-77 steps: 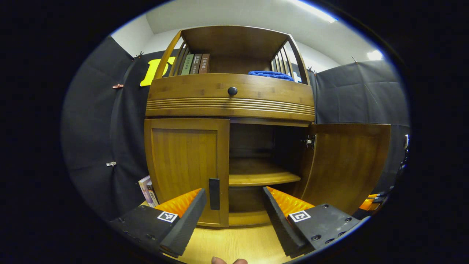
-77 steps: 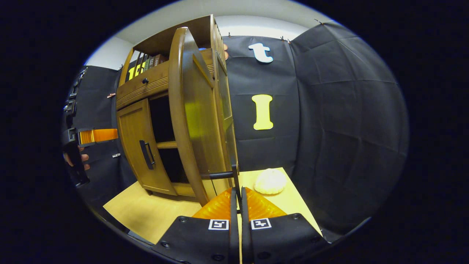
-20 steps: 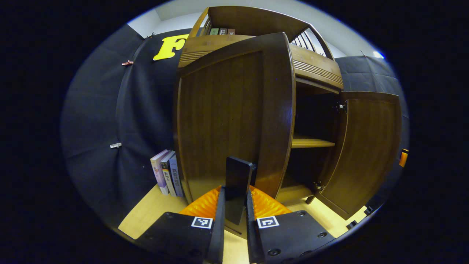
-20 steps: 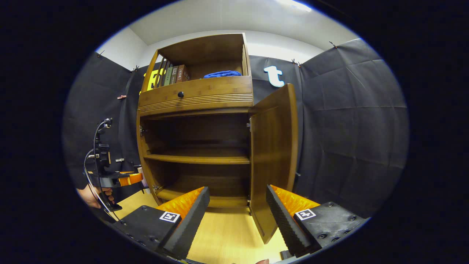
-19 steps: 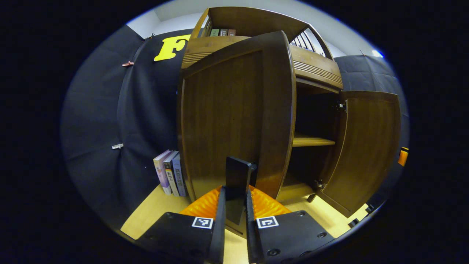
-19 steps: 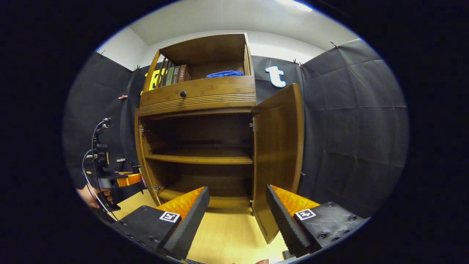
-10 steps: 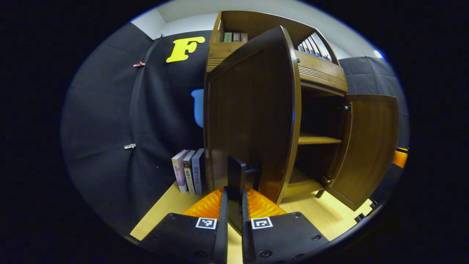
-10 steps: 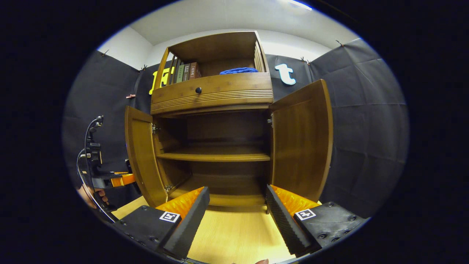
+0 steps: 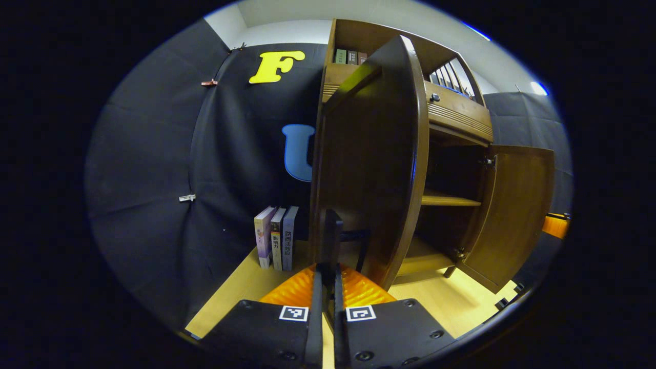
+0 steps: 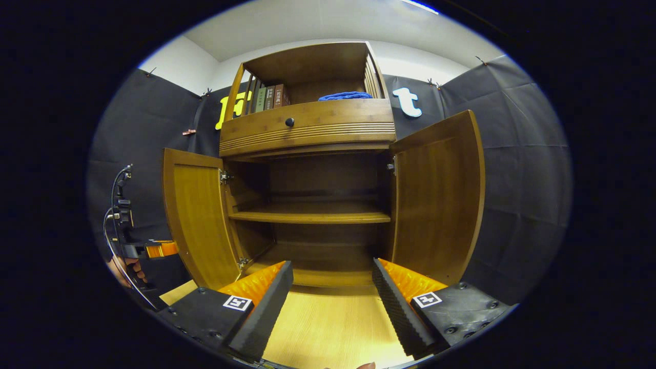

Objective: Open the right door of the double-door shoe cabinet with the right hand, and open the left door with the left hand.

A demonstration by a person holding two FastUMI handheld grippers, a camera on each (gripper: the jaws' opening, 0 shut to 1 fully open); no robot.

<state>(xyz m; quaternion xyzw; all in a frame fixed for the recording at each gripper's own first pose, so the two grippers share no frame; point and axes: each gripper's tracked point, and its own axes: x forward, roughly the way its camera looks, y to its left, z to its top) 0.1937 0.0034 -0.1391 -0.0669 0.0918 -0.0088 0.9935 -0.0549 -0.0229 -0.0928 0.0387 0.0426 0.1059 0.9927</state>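
Left gripper view: left tool (image 9: 326, 277) clamps the left door's handle (image 9: 330, 238), three books (image 9: 275, 237) beside; right tool (image 10: 332, 292) gapes empty.

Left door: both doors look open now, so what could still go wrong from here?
1. The left gripper is shut on the left door's handle; pulling away before opening it could drag the left door back.
2. Swinging wider could knock the books standing beside the cabinet.

left gripper (image 9: 326, 279) jaws clamped on left door handle (image 9: 331, 241) | left door (image 9: 371, 164) swung open | right door (image 9: 515, 210) open
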